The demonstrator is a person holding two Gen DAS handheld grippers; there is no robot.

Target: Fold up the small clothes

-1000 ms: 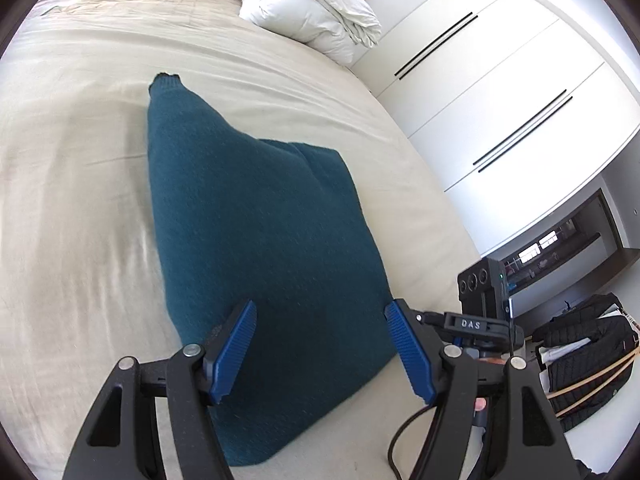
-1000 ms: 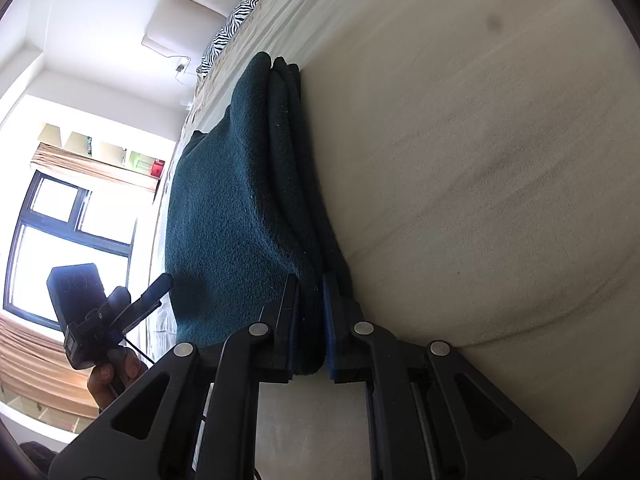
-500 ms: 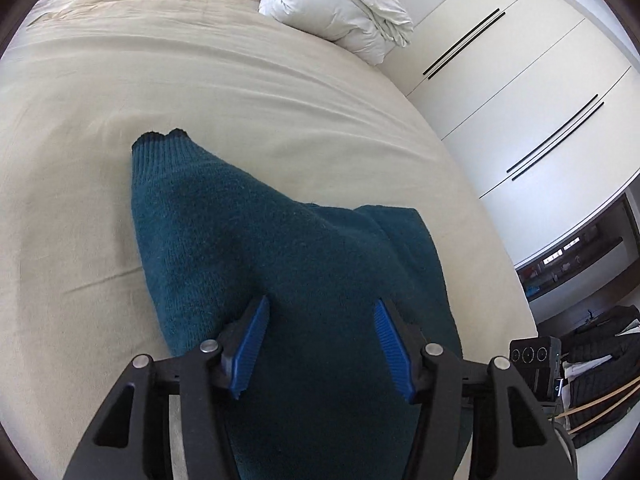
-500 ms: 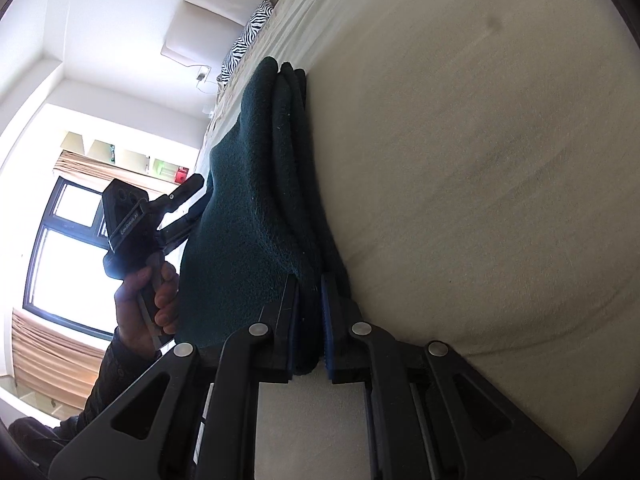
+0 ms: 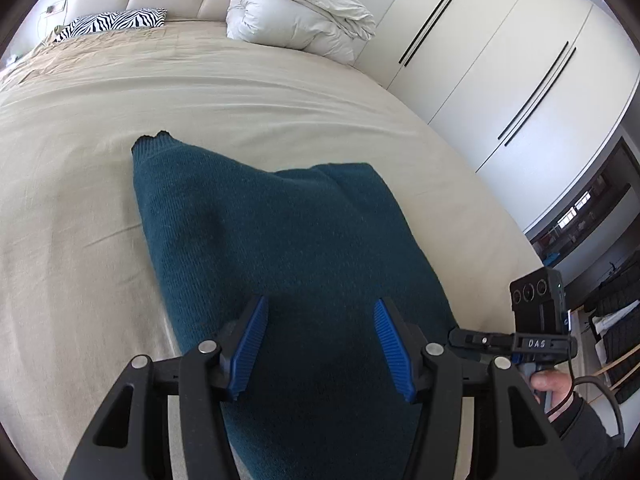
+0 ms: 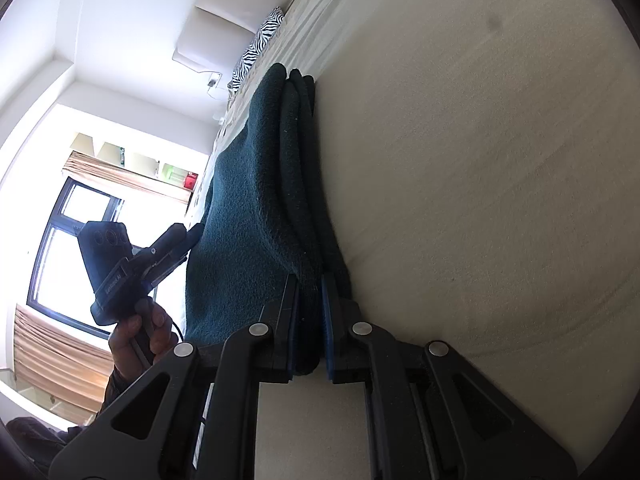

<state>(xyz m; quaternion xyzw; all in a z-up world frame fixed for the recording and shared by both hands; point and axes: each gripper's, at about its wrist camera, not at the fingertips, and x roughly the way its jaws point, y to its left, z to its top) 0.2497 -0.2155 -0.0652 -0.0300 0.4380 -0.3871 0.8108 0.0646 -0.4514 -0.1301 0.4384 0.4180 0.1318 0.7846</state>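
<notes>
A dark teal knitted sweater (image 5: 280, 248) lies folded in layers on the beige bed (image 5: 80, 200), one cuff pointing toward the headboard. My left gripper (image 5: 320, 314) hovers over its near half, blue pads apart, with nothing pinched between them. In the right wrist view the sweater (image 6: 248, 208) shows as stacked folds seen edge-on. My right gripper (image 6: 310, 286) is shut on the near edge of those folds. The left gripper (image 6: 190, 238) appears there too, held by a hand just above the top layer.
A bundled white duvet (image 5: 296, 12) and a zebra-print pillow (image 5: 116, 24) sit at the headboard. White wardrobe doors (image 5: 500, 60) run along the right of the bed. A bright window (image 6: 80, 240) lies beyond the bed's other side. Bare sheet surrounds the sweater.
The left gripper's jaws narrowed, and it swung forward over the sweater, then drew back a little. The right gripper kept its hold and hardly moved.
</notes>
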